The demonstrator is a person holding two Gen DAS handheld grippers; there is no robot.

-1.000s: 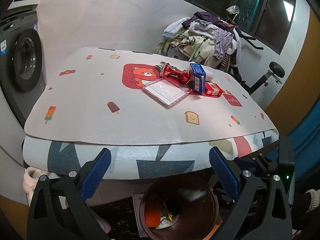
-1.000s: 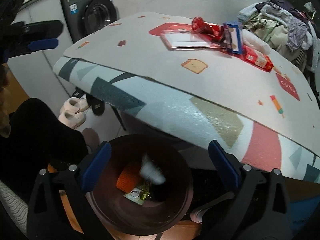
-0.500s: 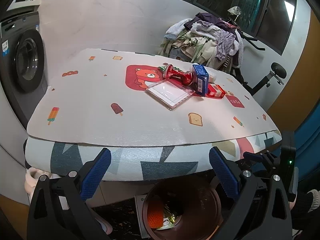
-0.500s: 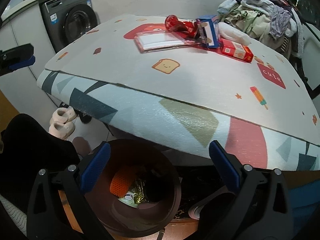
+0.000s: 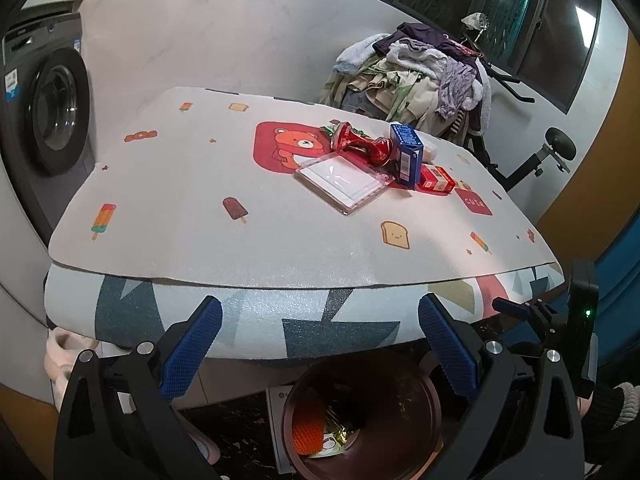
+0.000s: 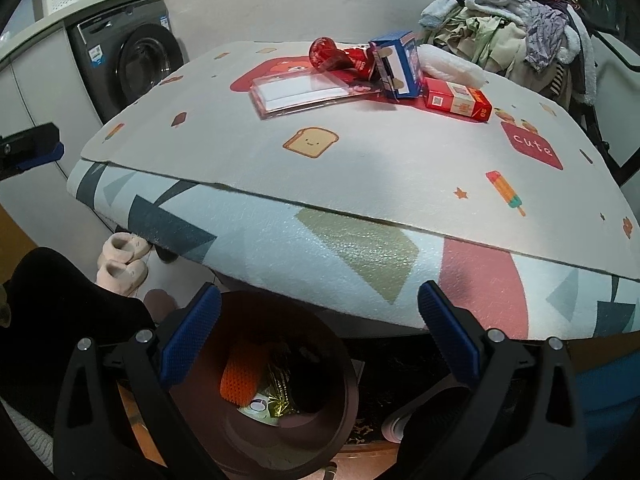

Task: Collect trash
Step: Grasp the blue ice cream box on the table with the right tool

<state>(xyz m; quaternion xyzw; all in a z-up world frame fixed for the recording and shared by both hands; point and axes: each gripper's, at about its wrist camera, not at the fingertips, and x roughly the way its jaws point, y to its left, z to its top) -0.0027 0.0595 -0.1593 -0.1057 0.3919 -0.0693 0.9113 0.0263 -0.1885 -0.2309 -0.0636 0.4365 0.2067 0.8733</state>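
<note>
Both tools were spread wide with nothing between the blue pads: the left tool (image 5: pixel 318 344) and the right tool (image 6: pixel 319 332) each hung low in front of the worktop (image 5: pixel 280 240), just above the bin (image 6: pixel 280 432) on the floor. The bin was only partly visible in both views, since the worktop's overhanging edge and the tool arms cut off its rim, and the far side was lost in shadow. Inside it I could make out an orange mesh thing (image 6: pixel 240 376), a bit of gold foil (image 6: pixel 280 400) and something small and white by it, but the rest was too dark to tell. The trash left on the worktop sat in a cluster at the far side: a clear tray (image 5: pixel 344 180) lying flat, a red wrapper (image 5: pixel 360 144) behind it, a blue box (image 5: pixel 407 155) standing up just beside the tray, and a red box (image 5: pixel 436 180) lying next to that. A white wad (image 6: pixel 448 66) poked out behind the blue box, mostly hidden in the left view. A pile of clothes (image 5: pixel 420 80) sat beyond the worktop, a washer (image 5: pixel 48 112) was cut off at the left, and pink slippers (image 6: pixel 122 264) peeked out underneath. The right tool's tip (image 5: pixel 516 308) showed at the edge of the left view.
</note>
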